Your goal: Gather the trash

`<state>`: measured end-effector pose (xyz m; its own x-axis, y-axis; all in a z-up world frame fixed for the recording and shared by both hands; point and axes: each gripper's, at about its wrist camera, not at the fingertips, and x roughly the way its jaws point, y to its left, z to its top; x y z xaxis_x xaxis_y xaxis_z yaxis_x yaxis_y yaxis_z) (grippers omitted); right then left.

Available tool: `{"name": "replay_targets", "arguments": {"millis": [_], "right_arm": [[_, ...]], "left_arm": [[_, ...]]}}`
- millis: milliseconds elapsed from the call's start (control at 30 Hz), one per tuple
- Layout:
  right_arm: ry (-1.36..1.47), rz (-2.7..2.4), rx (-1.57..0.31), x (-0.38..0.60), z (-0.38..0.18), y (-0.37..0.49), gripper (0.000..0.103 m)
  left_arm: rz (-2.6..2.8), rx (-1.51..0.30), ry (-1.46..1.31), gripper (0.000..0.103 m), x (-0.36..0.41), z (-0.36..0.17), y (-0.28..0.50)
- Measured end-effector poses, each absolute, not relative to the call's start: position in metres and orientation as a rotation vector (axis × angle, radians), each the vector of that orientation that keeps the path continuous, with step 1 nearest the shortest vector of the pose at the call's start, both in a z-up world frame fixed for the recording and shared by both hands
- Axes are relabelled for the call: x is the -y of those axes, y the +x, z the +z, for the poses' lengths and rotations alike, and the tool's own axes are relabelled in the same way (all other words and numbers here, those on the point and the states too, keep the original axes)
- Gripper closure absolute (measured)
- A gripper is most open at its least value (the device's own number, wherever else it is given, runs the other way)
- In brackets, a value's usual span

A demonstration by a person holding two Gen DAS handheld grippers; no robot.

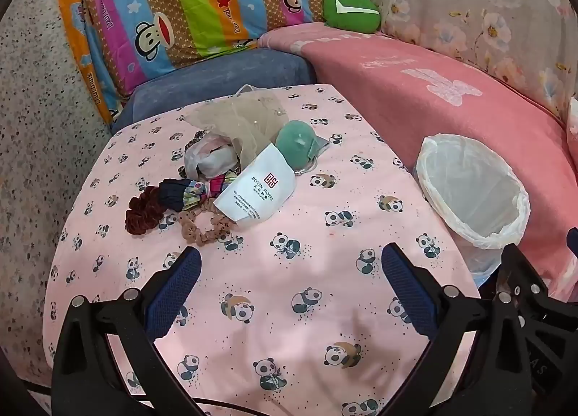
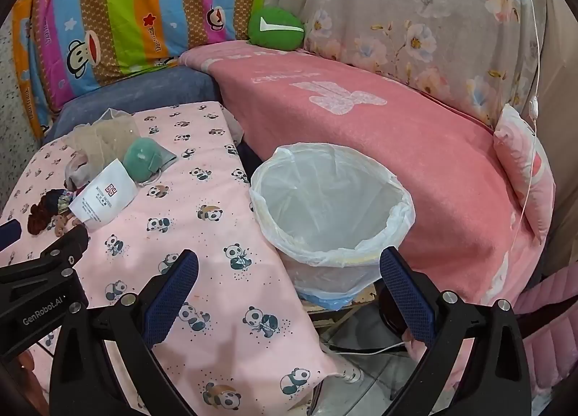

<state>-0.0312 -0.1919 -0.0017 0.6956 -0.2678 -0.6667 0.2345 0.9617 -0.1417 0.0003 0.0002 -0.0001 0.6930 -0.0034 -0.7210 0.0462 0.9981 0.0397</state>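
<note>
A pile lies on the panda-print table (image 1: 289, 271): a white hotel packet (image 1: 258, 192), a green mask (image 1: 298, 143), a beige mesh bag (image 1: 238, 119), a crumpled plastic bag (image 1: 209, 159), and hair scrunchies, dark red (image 1: 142, 211) and tan (image 1: 206, 228). A bin lined with a white bag (image 1: 473, 188) stands right of the table. My left gripper (image 1: 290, 264) is open and empty, hovering above the table in front of the pile. My right gripper (image 2: 289, 267) is open and empty, just before the bin (image 2: 330, 206). The pile shows at the left in the right wrist view, with the packet (image 2: 104, 199) and mask (image 2: 142, 161).
A pink blanket (image 2: 397, 134) covers a sofa behind the bin. A striped cartoon quilt (image 1: 180, 11), a green cushion (image 1: 352, 11) and floral fabric (image 2: 415, 18) lie behind. A white cable (image 2: 368, 349) runs on the floor below the bin. The left gripper's body (image 2: 39, 271) shows at the left.
</note>
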Motion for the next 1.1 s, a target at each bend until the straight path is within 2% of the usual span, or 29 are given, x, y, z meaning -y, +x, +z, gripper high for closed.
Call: {"name": "replay_targets", "arguments": {"millis": [1100], "right_arm": [[-0.045,-0.294,-0.722,0.193,0.005,-0.039,0.007]], "left_arm": [[-0.021,-0.771,0.068,0.007,0.001,0.008,-0.007]]}}
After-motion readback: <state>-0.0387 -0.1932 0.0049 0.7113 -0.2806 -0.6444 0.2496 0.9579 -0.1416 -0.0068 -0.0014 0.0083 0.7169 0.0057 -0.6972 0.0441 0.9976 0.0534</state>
